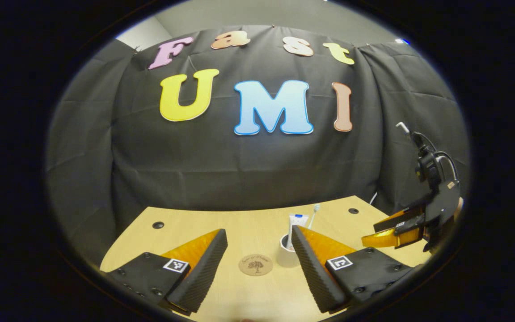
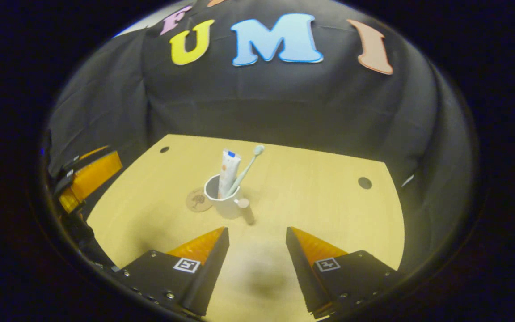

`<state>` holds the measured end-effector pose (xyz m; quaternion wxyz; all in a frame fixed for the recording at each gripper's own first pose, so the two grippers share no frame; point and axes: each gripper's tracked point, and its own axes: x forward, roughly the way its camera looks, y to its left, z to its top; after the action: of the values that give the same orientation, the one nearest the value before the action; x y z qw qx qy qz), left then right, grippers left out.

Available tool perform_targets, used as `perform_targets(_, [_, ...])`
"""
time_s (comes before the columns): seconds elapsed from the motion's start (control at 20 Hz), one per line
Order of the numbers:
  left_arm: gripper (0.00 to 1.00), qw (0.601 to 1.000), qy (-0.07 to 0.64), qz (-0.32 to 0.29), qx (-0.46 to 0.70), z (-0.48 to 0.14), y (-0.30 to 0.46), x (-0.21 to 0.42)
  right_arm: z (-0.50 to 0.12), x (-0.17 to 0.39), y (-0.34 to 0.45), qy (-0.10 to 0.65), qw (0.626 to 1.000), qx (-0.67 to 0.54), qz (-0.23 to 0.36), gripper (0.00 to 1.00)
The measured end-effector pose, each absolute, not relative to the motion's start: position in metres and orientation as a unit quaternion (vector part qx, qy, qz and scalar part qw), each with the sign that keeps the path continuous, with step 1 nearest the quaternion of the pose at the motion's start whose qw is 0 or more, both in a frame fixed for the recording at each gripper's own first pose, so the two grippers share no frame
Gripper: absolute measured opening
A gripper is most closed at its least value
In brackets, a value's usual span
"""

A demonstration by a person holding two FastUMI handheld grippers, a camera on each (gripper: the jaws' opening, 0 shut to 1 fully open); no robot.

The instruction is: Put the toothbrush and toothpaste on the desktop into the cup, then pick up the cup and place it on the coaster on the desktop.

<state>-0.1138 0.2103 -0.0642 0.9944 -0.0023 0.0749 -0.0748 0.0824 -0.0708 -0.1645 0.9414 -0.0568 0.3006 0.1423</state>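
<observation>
Right gripper view shows me toothpaste (image 2: 229, 172) and toothbrush (image 2: 245, 172) standing in the cup (image 2: 221, 199) beside the coaster (image 2: 197, 200); my right gripper (image 2: 257, 243) and left gripper (image 1: 259, 246) gape wide, empty. Lifting the cup onto the coaster remains.

Cup and coaster side by side at mid-tabletop

In the right gripper view's centre, the cup (image 2: 221, 194) stands on the tabletop (image 2: 311, 192), toothpaste (image 2: 229, 172) and toothbrush (image 2: 246, 167) upright inside; the coaster (image 2: 198, 200) lies just left, touching it.
</observation>
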Motion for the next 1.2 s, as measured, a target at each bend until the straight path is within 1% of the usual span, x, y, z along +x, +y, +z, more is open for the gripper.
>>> perform_targets(0.2, [0.96, 0.995, 0.085, -0.048, -0.007, -0.064, 0.233, -0.128, -0.171, 0.09, -0.052, 0.322, 0.918, -0.113, 0.202, 0.78])
perform_targets(0.4, [0.96, 0.995, 0.095, -0.023, -0.007, -0.069, 0.255, -0.142, -0.188, 0.096, -0.044, 0.362, 0.882, -0.172, 0.247, 0.77])
perform_targets(0.55, [0.96, 0.994, 0.104, -0.008, -0.015, -0.07, 0.267, -0.149, -0.194, 0.107, -0.037, 0.376, 0.866, -0.199, 0.263, 0.76])
perform_targets(0.95, [0.97, 0.991, 0.125, 0.039, -0.008, -0.082, 0.307, -0.176, -0.193, 0.16, -0.024, 0.381, 0.85, -0.22, 0.291, 0.76])
perform_targets(1.2, [0.96, 0.989, 0.129, 0.066, -0.016, -0.081, 0.32, -0.191, -0.213, 0.182, -0.032, 0.415, 0.831, -0.221, 0.296, 0.77])
